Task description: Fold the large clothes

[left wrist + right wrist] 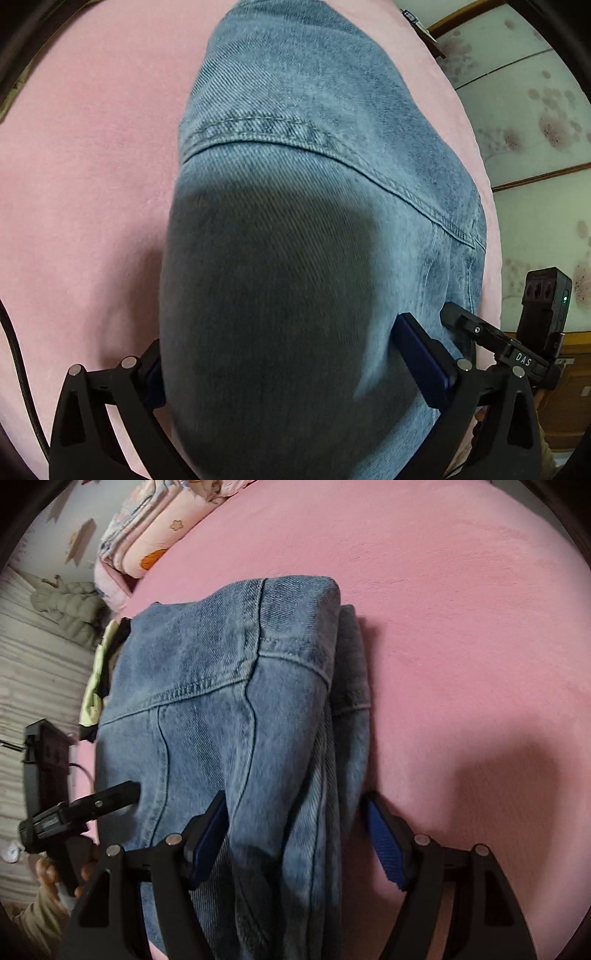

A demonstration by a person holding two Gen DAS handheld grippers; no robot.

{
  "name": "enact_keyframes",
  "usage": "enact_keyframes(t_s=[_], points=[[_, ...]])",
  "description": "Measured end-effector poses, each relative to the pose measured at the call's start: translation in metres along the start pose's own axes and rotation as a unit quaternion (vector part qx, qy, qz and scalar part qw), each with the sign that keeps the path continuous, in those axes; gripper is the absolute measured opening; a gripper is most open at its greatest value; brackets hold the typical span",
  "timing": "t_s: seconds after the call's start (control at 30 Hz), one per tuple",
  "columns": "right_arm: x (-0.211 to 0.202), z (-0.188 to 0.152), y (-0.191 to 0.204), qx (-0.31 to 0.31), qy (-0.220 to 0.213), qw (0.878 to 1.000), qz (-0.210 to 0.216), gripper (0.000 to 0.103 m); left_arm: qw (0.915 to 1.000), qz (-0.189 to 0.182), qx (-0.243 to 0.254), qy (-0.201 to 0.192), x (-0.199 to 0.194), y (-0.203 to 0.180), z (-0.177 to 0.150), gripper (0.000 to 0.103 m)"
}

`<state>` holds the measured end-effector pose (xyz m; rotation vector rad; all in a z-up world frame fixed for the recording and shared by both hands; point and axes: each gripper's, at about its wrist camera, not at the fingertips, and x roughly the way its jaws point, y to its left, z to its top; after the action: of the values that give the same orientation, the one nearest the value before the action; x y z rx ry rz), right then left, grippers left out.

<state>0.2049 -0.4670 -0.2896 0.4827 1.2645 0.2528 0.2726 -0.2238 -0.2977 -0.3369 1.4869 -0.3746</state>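
Both the left gripper (pixel 291 365) and right gripper (pixel 295 834) are wide open around the folded jeans (pixel 229 709) on the pink bed (pixel 461 609), so next they should squeeze shut to grab them.

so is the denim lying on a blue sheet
No, in the right wrist view the folded denim garment rests on a pink sheet that spreads out around it.

Pink bed surface (pixel 461 609) carries folded denim garment (pixel 229 686); patterned bedding (pixel 155 528) stacked at far edge.
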Motion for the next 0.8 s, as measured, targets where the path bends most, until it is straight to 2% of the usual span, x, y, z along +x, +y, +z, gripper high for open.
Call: enact_keyframes(t_s=[0.03, 0.17, 0.27, 0.37, 0.43, 0.47, 0.53, 0.6, 0.7, 0.8], points=[[0.000, 0.001, -0.001, -0.005, 0.003, 1.000, 0.004, 0.069, 1.0000, 0.000, 0.001, 0.002, 0.001, 0.000, 0.000, 0.103], [0.002, 0.006, 0.006, -0.038, 0.009, 0.999, 0.021, 0.047, 1.0000, 0.006, 0.004, -0.001, 0.003, -0.002, -0.001, 0.103], [0.002, 0.007, 0.014, -0.059, 0.007, 0.998, 0.012, 0.039, 0.9996, 0.021, 0.013, -0.013, 0.003, -0.007, -0.004, 0.100], [-0.003, 0.004, 0.026, -0.084, -0.011, 0.996, -0.003, 0.027, 0.9985, 0.034, 0.023, -0.037, -0.004, -0.015, -0.010, 0.088], [-0.012, 0.001, 0.036, -0.102, -0.028, 0.994, -0.016, 0.022, 0.9967, 0.043, 0.036, -0.058, -0.013, -0.021, -0.015, 0.072], [-0.017, -0.002, 0.041, -0.108, -0.035, 0.993, -0.021, 0.020, 0.9962, 0.044, 0.040, -0.065, -0.018, -0.023, -0.018, 0.068], [-0.029, -0.007, 0.052, -0.114, -0.052, 0.992, -0.025, 0.018, 0.9956, 0.038, 0.039, -0.076, -0.032, -0.024, -0.023, 0.052], [-0.042, -0.012, 0.064, -0.112, -0.067, 0.991, -0.024, 0.017, 0.9945, 0.035, 0.049, -0.085, -0.049, -0.026, -0.029, 0.047], [-0.058, -0.024, 0.090, -0.117, -0.077, 0.990, -0.031, 0.016, 0.9904, 0.057, 0.082, -0.096, -0.077, -0.033, -0.042, 0.045], [-0.070, -0.040, 0.118, -0.114, -0.076, 0.990, -0.032, 0.016, 0.9897, 0.056, 0.096, -0.090, -0.109, -0.027, -0.053, 0.044]])
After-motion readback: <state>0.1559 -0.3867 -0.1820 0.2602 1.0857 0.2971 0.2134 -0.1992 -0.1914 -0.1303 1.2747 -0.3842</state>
